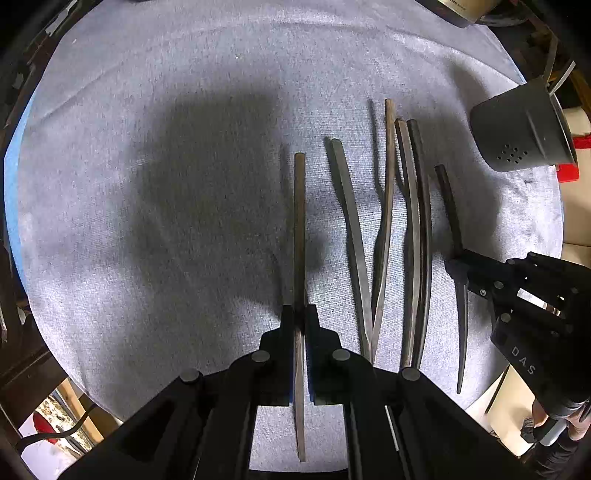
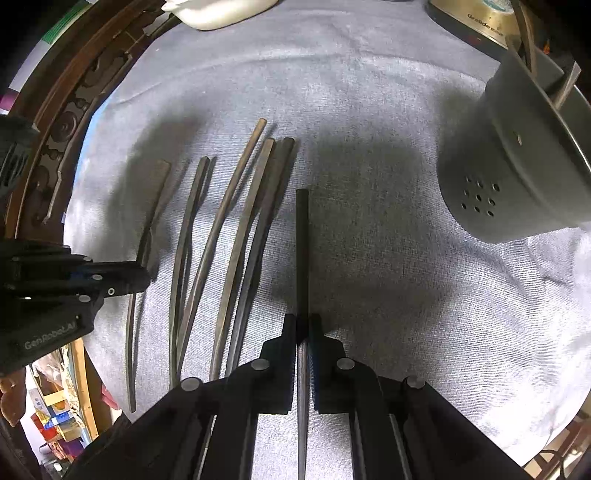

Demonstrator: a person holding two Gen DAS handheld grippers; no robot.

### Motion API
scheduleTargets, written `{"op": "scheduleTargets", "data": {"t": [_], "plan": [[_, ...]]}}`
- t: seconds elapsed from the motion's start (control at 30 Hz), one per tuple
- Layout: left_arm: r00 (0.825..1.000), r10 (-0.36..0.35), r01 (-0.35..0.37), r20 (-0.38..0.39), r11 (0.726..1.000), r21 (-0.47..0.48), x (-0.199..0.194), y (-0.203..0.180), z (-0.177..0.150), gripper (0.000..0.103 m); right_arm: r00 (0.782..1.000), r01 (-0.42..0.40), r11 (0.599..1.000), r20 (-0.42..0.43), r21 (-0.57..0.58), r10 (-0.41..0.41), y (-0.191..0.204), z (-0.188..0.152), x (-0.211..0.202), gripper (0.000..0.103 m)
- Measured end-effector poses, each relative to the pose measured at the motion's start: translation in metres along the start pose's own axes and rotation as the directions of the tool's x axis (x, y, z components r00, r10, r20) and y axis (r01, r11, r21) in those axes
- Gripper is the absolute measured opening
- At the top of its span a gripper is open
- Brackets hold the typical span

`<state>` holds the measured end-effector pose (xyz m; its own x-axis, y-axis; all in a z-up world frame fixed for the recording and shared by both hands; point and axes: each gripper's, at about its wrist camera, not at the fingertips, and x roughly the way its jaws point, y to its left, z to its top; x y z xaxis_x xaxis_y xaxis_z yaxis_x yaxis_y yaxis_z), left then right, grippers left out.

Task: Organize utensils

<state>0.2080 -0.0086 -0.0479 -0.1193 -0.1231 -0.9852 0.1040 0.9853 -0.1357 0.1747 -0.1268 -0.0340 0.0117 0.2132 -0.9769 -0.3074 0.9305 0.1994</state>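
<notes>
Several dark chopsticks (image 1: 384,229) lie side by side on a grey cloth (image 1: 166,184). My left gripper (image 1: 300,317) is shut on a brown chopstick (image 1: 300,221) that points away along the fingers. My right gripper (image 2: 303,325) is shut on a black chopstick (image 2: 302,251); it shows in the left wrist view (image 1: 458,271) too. The left gripper also shows in the right wrist view (image 2: 144,277), at the left end of the row (image 2: 229,240). A grey perforated holder (image 2: 517,162) stands tilted at the right, with a utensil inside.
The holder also shows at the right edge of the left wrist view (image 1: 524,129). A carved wooden table rim (image 2: 62,122) runs along the left. A white object (image 2: 218,11) and a gold-labelled item (image 2: 480,22) sit at the cloth's far edge.
</notes>
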Motion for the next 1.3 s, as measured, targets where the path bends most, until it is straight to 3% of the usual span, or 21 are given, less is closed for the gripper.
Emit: {"op": "scheduleTargets", "data": {"t": [1.3], "plan": [[1.000, 0.011, -0.010, -0.018, 1.000, 0.019, 0.014, -0.007, -0.012, 0.005, 0.999, 0.022, 1.000, -0.027, -0.022, -0.022, 0.001, -0.021, 0.000, 0.007]]}}
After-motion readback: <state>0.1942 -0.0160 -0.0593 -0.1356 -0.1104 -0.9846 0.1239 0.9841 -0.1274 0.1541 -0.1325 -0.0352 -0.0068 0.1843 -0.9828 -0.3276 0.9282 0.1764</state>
